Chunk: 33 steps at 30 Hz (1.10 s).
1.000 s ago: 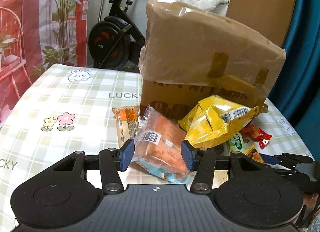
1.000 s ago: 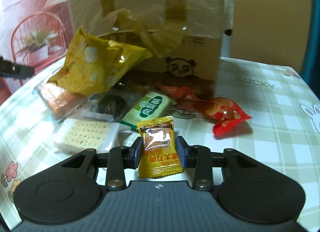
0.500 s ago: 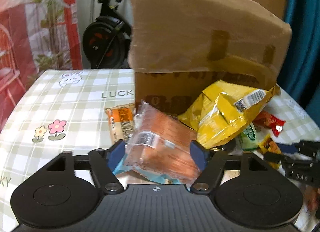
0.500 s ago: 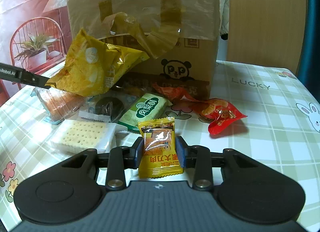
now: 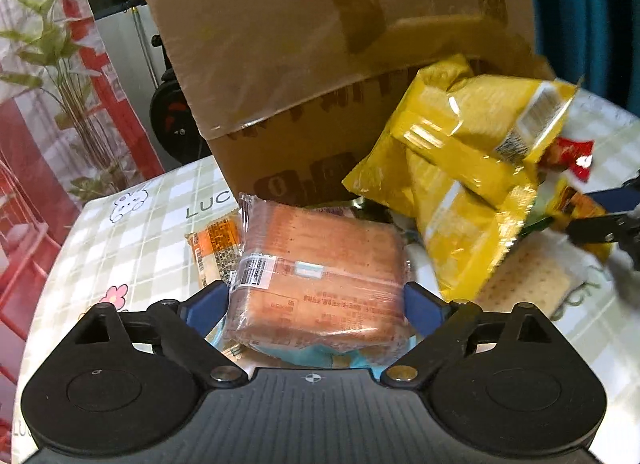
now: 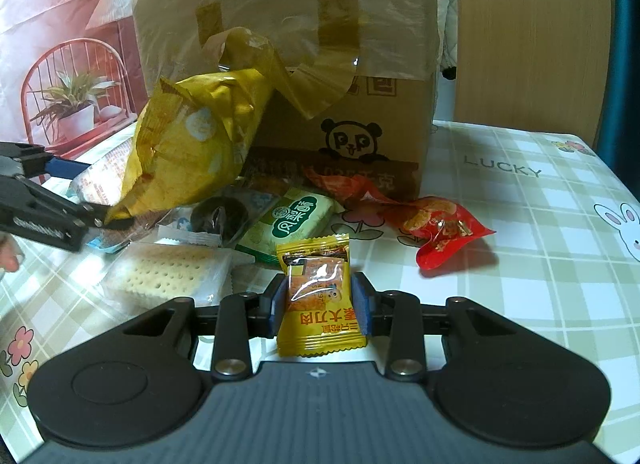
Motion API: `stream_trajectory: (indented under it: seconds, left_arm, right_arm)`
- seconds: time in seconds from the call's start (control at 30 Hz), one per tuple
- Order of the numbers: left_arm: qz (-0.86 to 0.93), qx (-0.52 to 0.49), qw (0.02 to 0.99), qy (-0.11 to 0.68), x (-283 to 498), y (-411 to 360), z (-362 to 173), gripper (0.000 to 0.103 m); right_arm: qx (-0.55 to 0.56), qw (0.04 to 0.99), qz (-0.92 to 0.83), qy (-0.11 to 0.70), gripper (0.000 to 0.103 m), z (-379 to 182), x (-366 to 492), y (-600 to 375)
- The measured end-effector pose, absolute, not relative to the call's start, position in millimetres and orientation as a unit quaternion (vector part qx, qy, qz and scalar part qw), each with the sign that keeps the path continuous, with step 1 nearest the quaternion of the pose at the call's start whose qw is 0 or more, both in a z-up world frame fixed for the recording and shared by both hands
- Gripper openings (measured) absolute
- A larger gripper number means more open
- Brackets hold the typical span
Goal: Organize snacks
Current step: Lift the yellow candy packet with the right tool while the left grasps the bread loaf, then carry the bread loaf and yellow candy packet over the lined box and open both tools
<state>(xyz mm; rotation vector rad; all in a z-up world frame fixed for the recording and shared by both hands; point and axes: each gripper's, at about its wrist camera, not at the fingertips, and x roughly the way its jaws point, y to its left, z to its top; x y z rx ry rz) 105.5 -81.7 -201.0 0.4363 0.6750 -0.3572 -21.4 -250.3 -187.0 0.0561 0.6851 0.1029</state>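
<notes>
My left gripper [image 5: 316, 300] is shut on a clear pack of orange-brown crackers [image 5: 320, 268], lifted and tilted toward the cardboard box [image 5: 320, 64]. A big yellow chip bag [image 5: 472, 184] leans on the box to the right. My right gripper [image 6: 320, 304] is shut on a small yellow snack packet [image 6: 318, 296], held low over the table. In the right wrist view the box [image 6: 340, 24], the yellow bag [image 6: 192, 152], a white cracker pack [image 6: 168, 280], a green packet [image 6: 296, 220] and a red packet [image 6: 444, 228] lie ahead. The left gripper [image 6: 44, 200] shows at the left edge.
A checked tablecloth [image 6: 540, 264] covers the table. An orange bar wrapper [image 5: 212, 252] lies left of the pile. Loose tape hangs off the box front [image 6: 280, 76]. A wooden board [image 6: 532, 36] stands behind the table at right; an exercise bike [image 5: 172, 112] is behind at left.
My left gripper has risen and moved closer to the box with the cracker pack, its jaws spread wider around it. My right gripper keeps its yellow packet and has barely moved.
</notes>
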Motion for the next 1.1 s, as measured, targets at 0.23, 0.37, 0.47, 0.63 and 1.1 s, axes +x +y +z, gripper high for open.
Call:
stream_trajectory:
  seconds: [0.23,0.37,0.47,0.63,1.1]
  left_arm:
    - [-0.166,0.214,0.910,0.315,91.1,-83.8,-195.7,0.078]
    - [-0.168,0.156,0.919,0.322,81.8,-68.6,-185.0,0.078]
    - [-0.162,0.133,0.924,0.319,74.5,-59.0,-178.0,0.078]
    - [-0.146,0.100,0.935,0.309,62.7,-46.1,-168.0,0.078]
    - [-0.123,0.059,0.949,0.284,54.2,-26.7,-150.6,0.078]
  right_arm:
    - [0.027,0.940,0.050,0.336,0.037,-186.7,-21.6,-250.3]
    - [0.028,0.940,0.050,0.336,0.037,-186.8,-21.4,-250.5]
    - [0.027,0.940,0.051,0.336,0.037,-186.8,-21.4,-250.5]
    - [0.027,0.940,0.050,0.336,0.037,-187.0,-21.4,-250.5]
    - [0.038,0.945,0.030,0.323,0.036,-182.9,-27.2,-256.6]
